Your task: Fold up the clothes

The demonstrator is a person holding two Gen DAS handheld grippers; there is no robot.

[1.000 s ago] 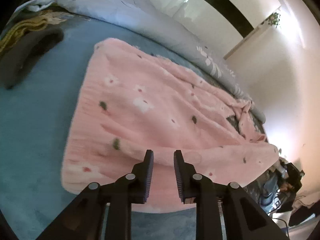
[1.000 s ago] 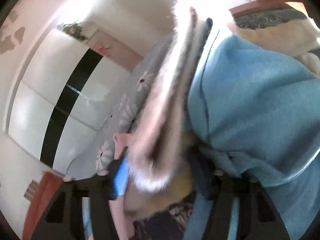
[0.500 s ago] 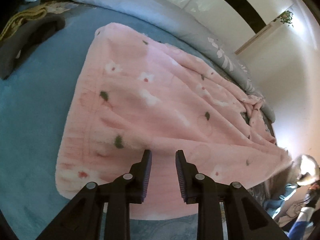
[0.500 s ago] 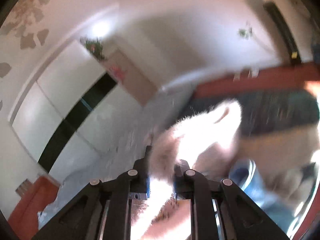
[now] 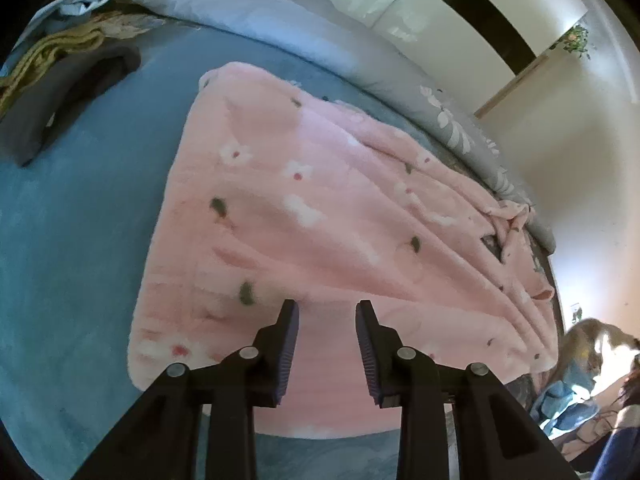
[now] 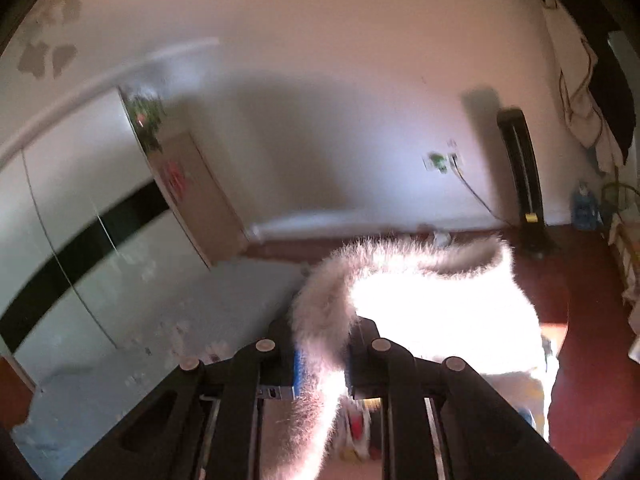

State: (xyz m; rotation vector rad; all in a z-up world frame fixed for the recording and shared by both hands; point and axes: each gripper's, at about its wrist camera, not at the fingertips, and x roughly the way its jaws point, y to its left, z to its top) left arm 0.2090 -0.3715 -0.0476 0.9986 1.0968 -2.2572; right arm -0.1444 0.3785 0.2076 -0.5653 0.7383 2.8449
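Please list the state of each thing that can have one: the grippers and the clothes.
left gripper: jaws opening, nothing between them, above the pink garment.
right gripper: shut on the white fluffy garment, lifted.
pink garment: spread on the blue bed cover, wrinkled at the far end.

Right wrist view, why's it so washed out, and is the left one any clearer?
Right wrist view: sunlight blows out the fluffy white garment pinched in the right tool, and the wardrobe is smeared by motion blur. Left wrist view: sharper and evenly lit on the pink blanket, with fisheye bending at the edges and glare at far right.
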